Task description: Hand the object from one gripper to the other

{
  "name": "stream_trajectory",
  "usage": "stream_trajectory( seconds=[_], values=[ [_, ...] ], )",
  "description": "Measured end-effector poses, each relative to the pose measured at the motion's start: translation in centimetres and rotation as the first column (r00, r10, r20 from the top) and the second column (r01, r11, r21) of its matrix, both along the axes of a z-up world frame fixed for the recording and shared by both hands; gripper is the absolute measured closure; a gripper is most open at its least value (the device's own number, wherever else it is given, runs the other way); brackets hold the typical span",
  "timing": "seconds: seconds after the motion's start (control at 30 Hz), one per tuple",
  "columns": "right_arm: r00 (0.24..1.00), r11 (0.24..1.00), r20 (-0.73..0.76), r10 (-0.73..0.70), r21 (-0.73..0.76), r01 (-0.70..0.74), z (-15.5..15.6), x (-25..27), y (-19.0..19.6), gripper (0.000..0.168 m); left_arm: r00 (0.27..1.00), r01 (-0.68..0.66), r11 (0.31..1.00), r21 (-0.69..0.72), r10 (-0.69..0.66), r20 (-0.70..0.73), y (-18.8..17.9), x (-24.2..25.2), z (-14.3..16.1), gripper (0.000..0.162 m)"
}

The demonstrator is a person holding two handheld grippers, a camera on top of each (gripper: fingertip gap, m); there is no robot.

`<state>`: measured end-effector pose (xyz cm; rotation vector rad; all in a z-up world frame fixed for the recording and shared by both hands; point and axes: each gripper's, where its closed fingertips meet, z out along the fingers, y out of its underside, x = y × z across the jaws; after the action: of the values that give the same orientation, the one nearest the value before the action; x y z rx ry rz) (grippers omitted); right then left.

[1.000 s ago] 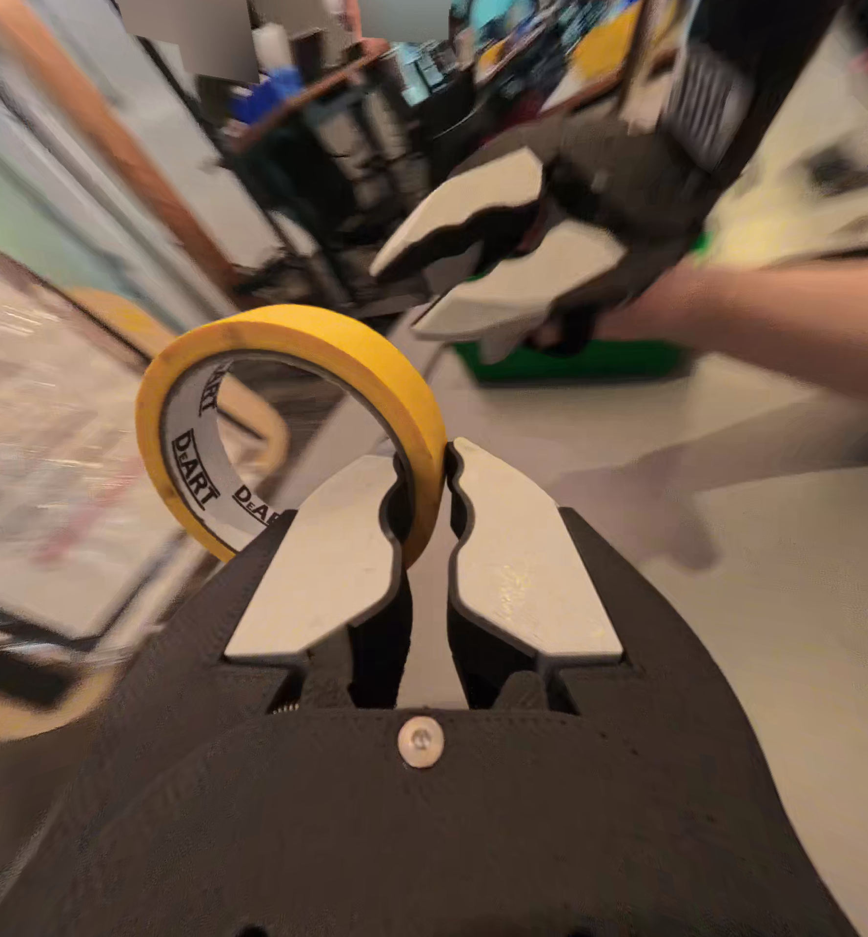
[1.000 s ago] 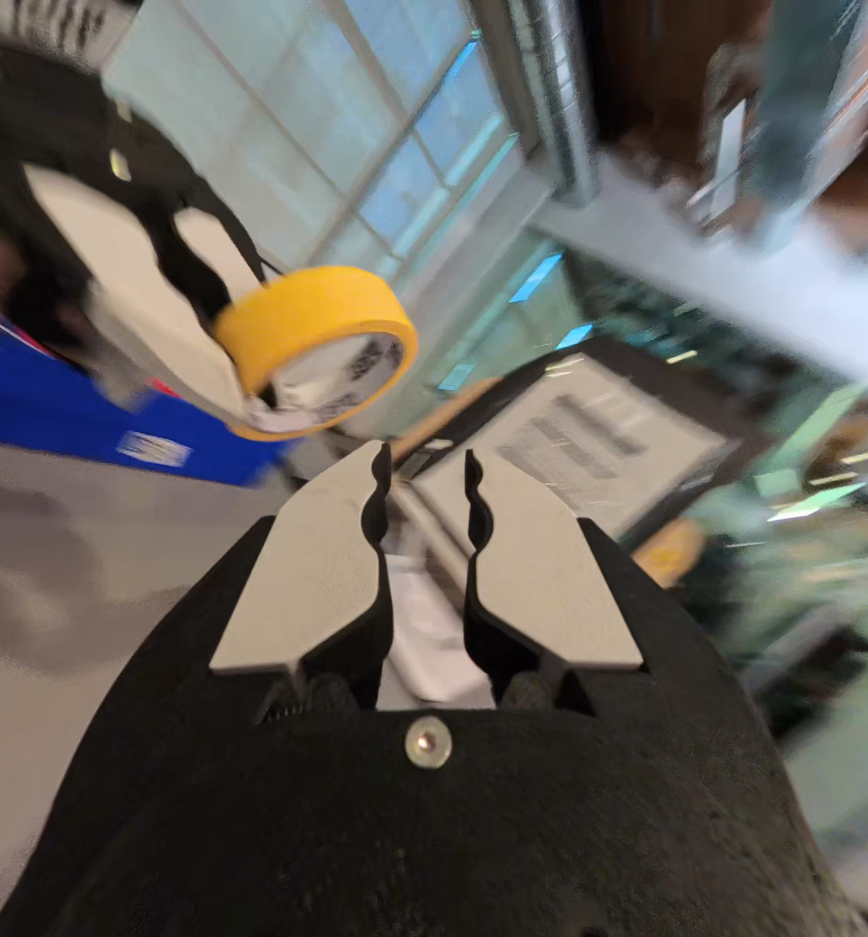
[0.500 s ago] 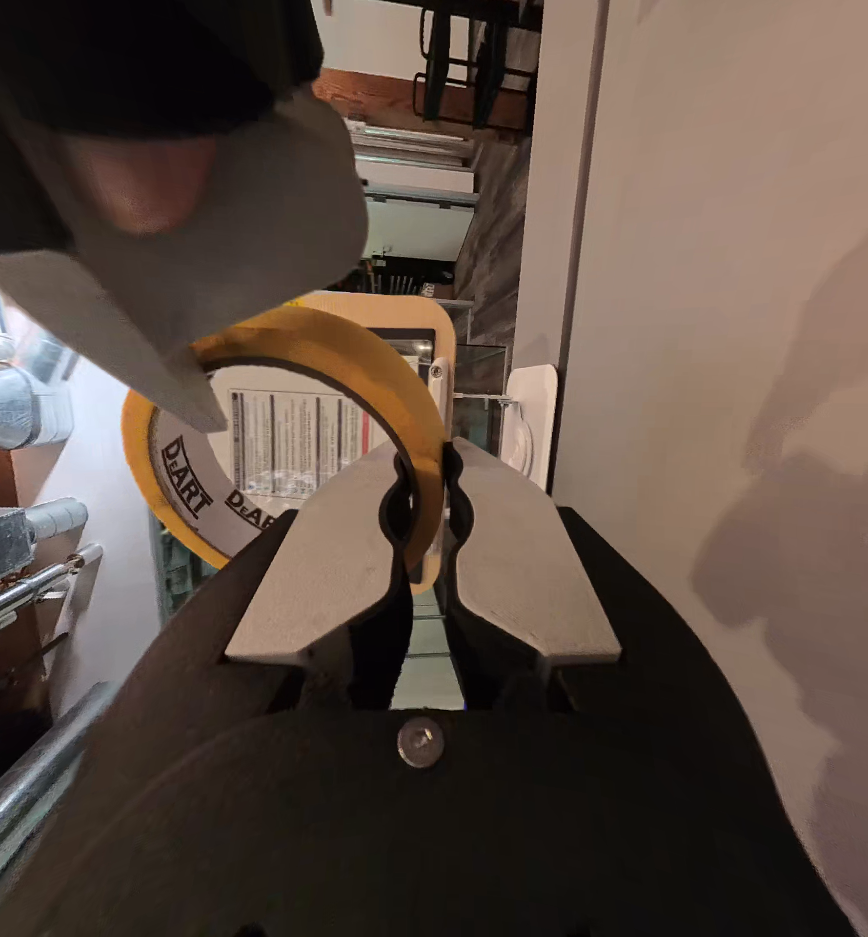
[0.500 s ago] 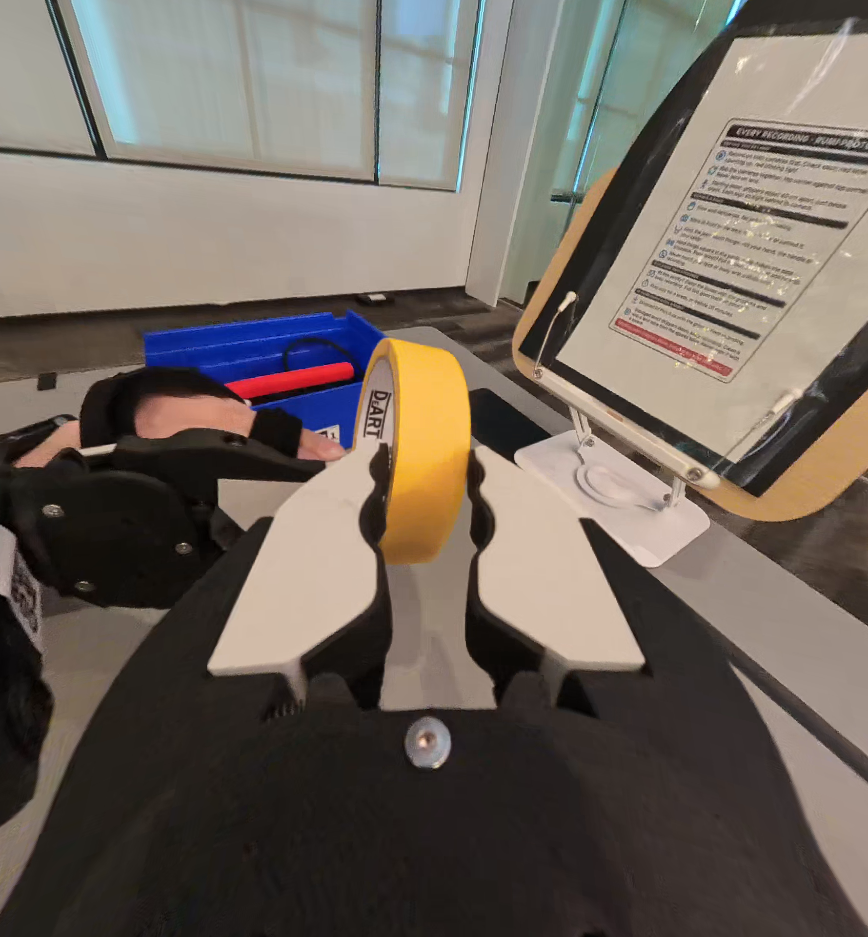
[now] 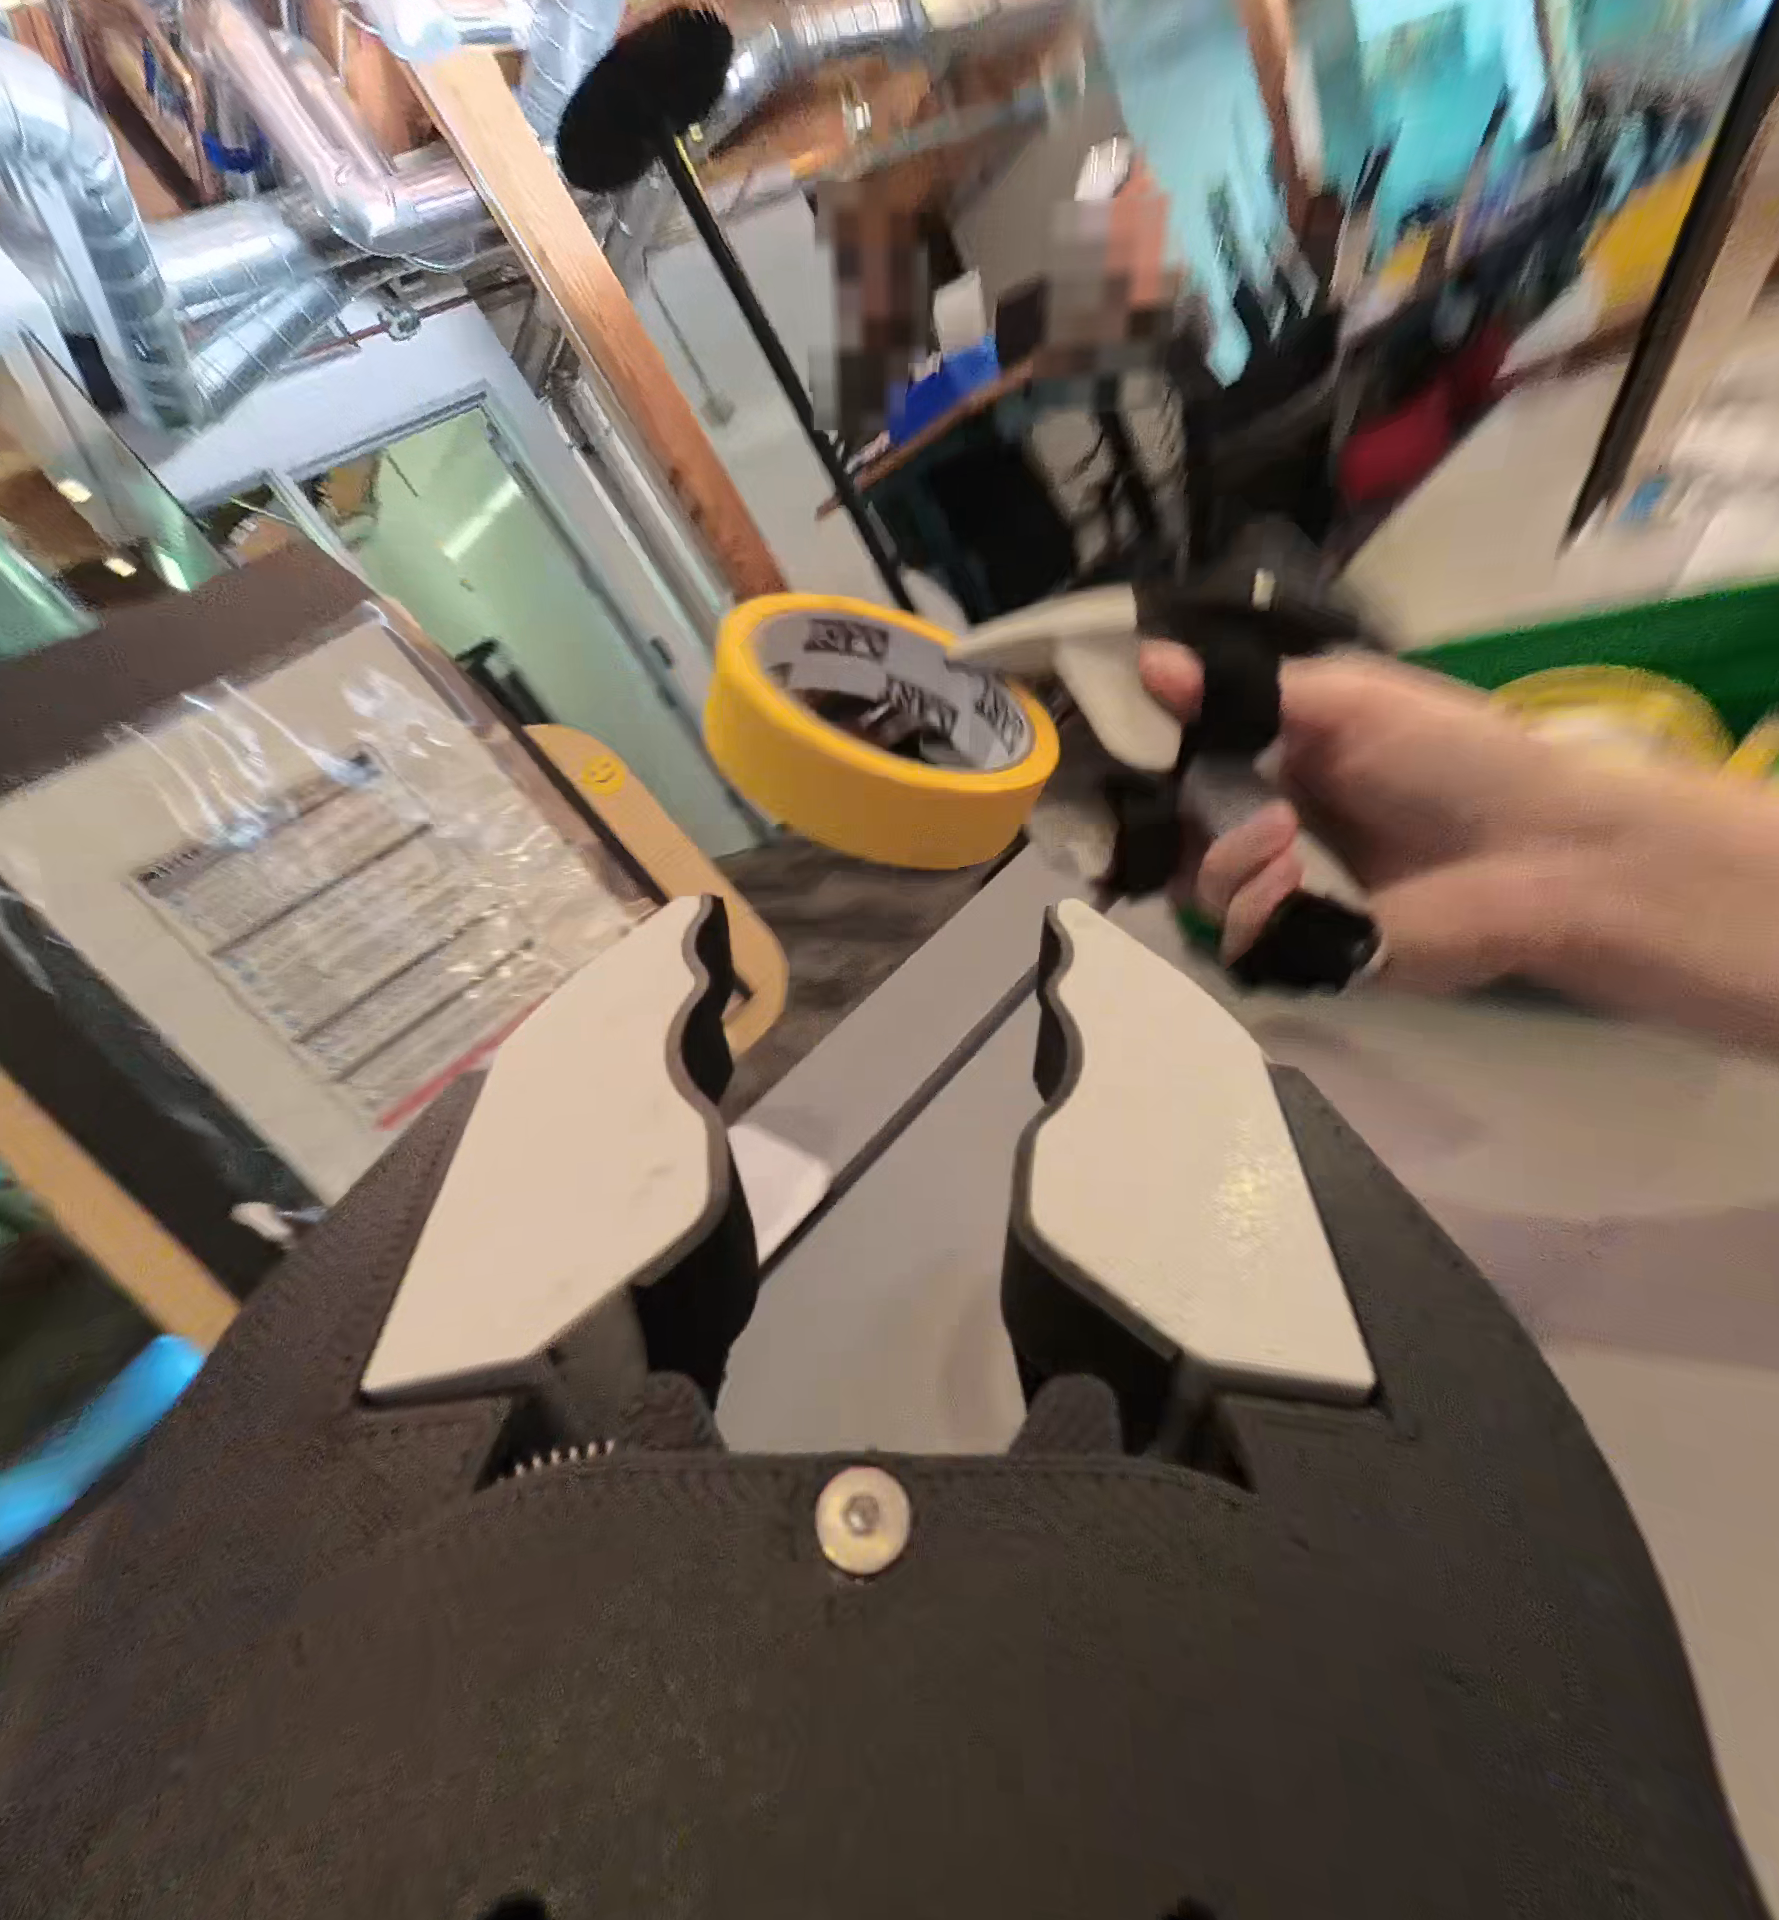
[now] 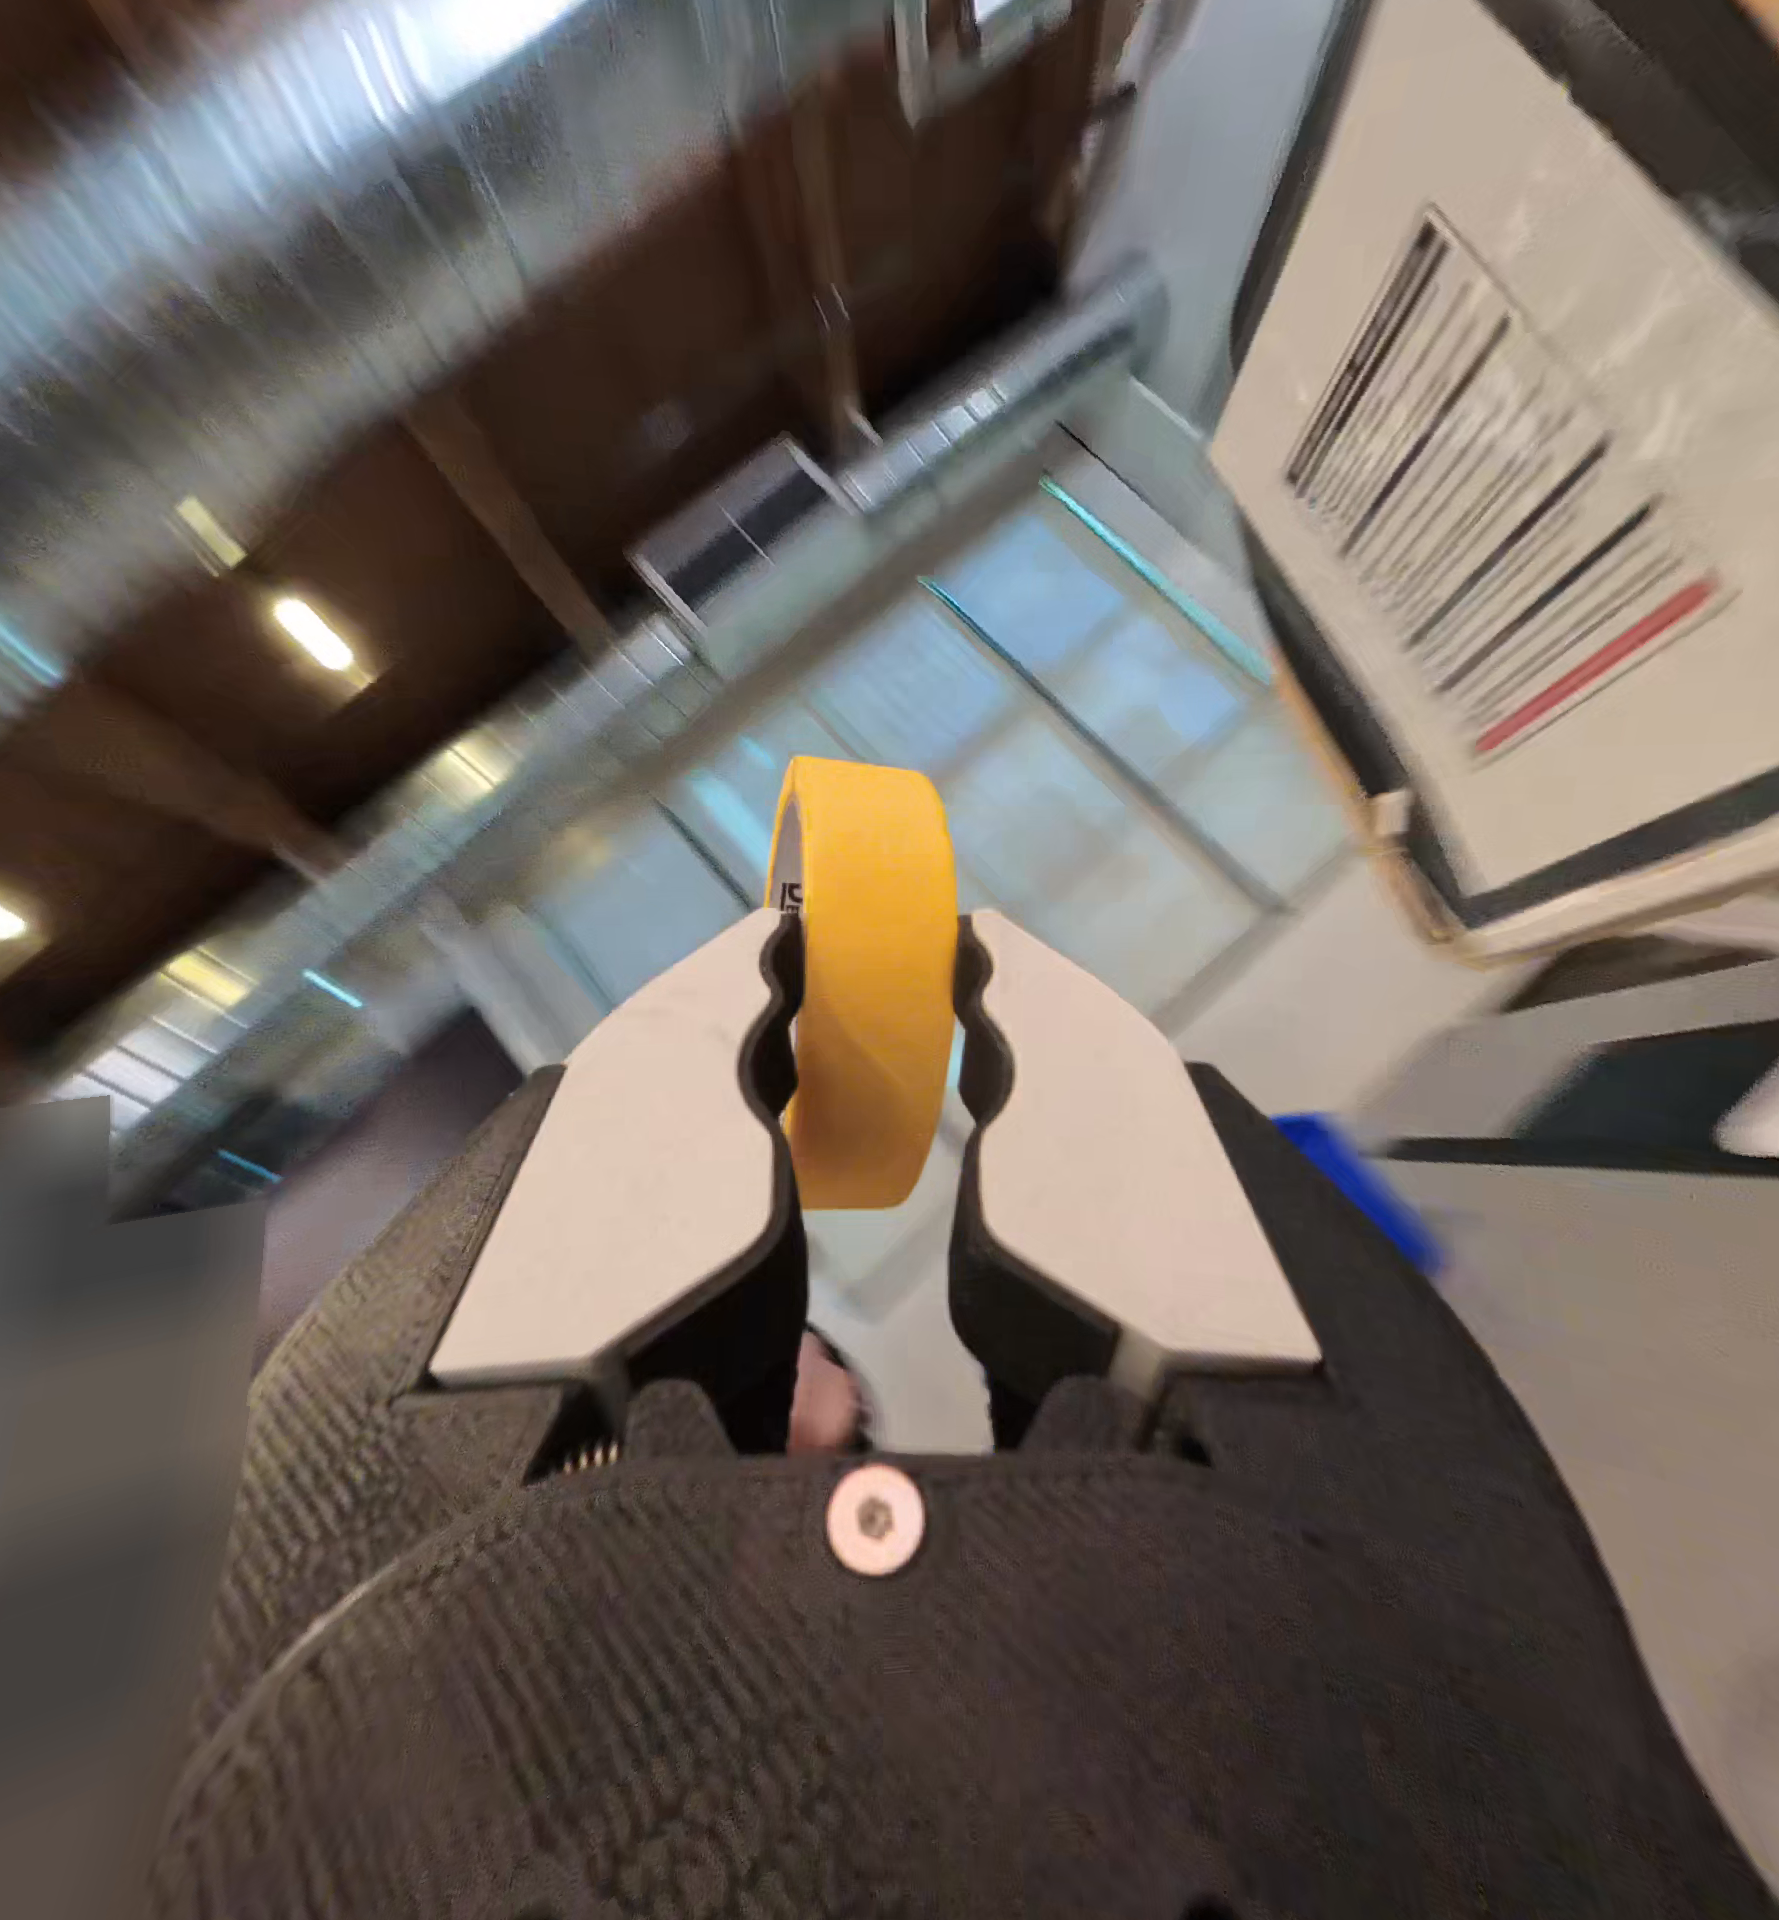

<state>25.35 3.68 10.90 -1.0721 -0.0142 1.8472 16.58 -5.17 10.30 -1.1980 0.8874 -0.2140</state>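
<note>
The roll of yellow tape (image 6: 869, 997) sits edge-on between the grey fingers of my right gripper (image 6: 872, 940), which is shut on it and holds it up in the air. In the left wrist view the same tape roll (image 5: 869, 732) hangs ahead of me, clamped by the right gripper (image 5: 1046, 665) in a person's hand. My left gripper (image 5: 874, 925) is open and empty, its fingers wide apart, a short way below and in front of the roll.
A framed printed sheet on a stand (image 5: 345, 904) stands at the left, and shows at the right in the right wrist view (image 6: 1550, 499). A green bin (image 5: 1633, 644) lies behind the hand. A blue bin (image 6: 1352, 1184) sits on the grey table (image 6: 1633, 1382).
My right gripper has closed on the tape roll. My left gripper has opened, let go of it and drawn back. The roll has moved away with the right gripper.
</note>
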Motion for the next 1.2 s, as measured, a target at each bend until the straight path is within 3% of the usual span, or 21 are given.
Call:
stream_trajectory(
  seconds=[0.1,0.27,0.37,0.43,0.5,0.57,0.6,0.67,0.77,0.83,0.9,1.0,1.1,1.2],
  values=[
    [0.909,0.962,-0.359,0.213,-0.086,-0.259,-1.0,0.4,0.9,0.140,0.971,0.128,0.983,-0.135,-0.097,0.220,0.3,-1.0,1.0,0.107],
    [0.785,0.893,-0.472,0.401,0.008,-0.450,-1.5,-3.4,-1.2,0.140,0.891,0.381,0.854,-0.355,-0.236,0.388,1.0,0.6,-1.2,0.091],
    [0.672,0.803,-0.520,0.528,0.048,-0.594,-1.3,-5.7,-3.0,0.140,0.862,0.451,0.853,-0.262,-0.340,0.377,0.1,1.2,-1.1,0.100],
    [0.650,0.775,-0.521,0.553,0.036,-0.631,-1.6,-7.0,-3.7,0.140,0.841,0.507,0.844,-0.175,-0.440,0.315,-1.6,1.8,-1.1,0.115],
    [0.641,0.755,-0.518,0.566,0.015,-0.655,-2.1,-8.2,-4.2,0.140,0.863,0.479,0.871,-0.110,-0.444,0.241,-2.3,2.1,-1.2,0.118],
    [0.625,0.727,-0.516,0.585,-0.007,-0.686,-2.6,-9.4,-4.7,0.140,0.905,0.404,0.913,-0.056,-0.390,0.172,-2.2,2.3,-1.4,0.144],
    [0.626,0.713,-0.502,0.597,-0.027,-0.701,-3.0,-10.0,-4.8,0.139,0.915,0.381,0.924,-0.025,-0.373,0.153,-2.2,2.3,-1.4,0.146],
    [0.709,0.729,-0.367,0.602,-0.108,-0.676,-4.4,-11.7,-4.8,0.139,0.927,0.372,0.926,-0.069,-0.365,0.090,-2.1,2.5,-2.1,0.150],
    [0.904,0.894,0.006,0.428,-0.150,-0.423,-7.5,-11.7,-2.0,0.116,0.975,0.217,0.973,-0.079,-0.220,-0.027,0.0,1.2,-2.6,0.153],
    [0.940,0.982,0.285,0.186,-0.029,-0.186,-8.3,-9.9,-0.1,0.117,0.983,0.001,1.000,0.011,0.001,-0.181,2.2,-0.8,-2.9,0.153],
    [0.878,0.984,0.466,-0.112,0.177,0.031,-6.9,-7.8,0.8,0.117,0.906,-0.197,0.971,0.134,0.232,-0.354,4.4,-2.9,-3.7,0.153],
    [0.718,0.861,0.530,-0.451,0.469,0.195,-3.0,-6.2,-0.8,0.116,0.699,-0.330,0.873,0.359,0.481,-0.529,6.6,-4.6,-5.4,0.153],
    [0.607,0.752,0.522,-0.599,0.628,0.201,-0.6,-7.4,-3.6,0.117,0.585,-0.322,0.854,0.409,0.519,-0.623,7.6,-3.7,-8.6,0.153],
    [0.441,0.741,0.627,-0.642,0.655,0.146,-1.9,-9.0,-3.9,0.116,0.508,-0.271,0.837,0.475,0.544,-0.668,7.5,-2.4,-10.3,0.153]
  ],
)
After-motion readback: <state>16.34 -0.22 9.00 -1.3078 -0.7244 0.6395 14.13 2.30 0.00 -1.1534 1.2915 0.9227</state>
